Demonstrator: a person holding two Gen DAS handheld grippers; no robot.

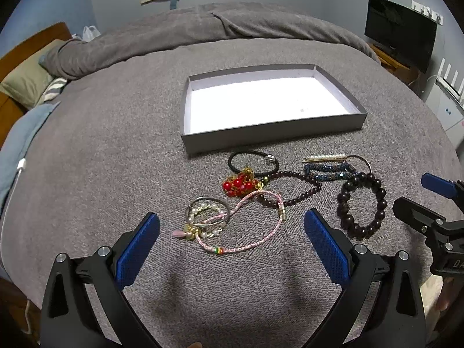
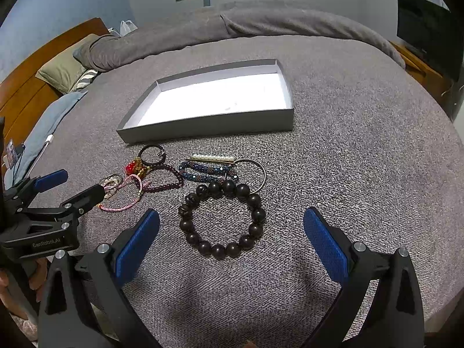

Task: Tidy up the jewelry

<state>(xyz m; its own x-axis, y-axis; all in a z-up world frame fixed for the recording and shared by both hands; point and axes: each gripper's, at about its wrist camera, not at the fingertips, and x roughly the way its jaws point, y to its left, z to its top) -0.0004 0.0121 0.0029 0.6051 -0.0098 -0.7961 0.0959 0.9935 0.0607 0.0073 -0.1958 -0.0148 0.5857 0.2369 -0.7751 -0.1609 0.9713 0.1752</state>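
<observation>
Fingers (image 1: 324, 243) of both grippers spread wide, empty, above bare blanket (image 1: 116, 150) beside tray (image 1: 272, 132)

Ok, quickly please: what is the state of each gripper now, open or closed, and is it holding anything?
Left gripper: open, holding nothing, above the pink cord bracelet.
Right gripper: open, holding nothing, above the dark bead bracelet.

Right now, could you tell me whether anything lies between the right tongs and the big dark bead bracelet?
Nothing visible does. The right tongs are open, with the dark bead bracelet lying flat on the blanket just ahead between the fingers.
</observation>
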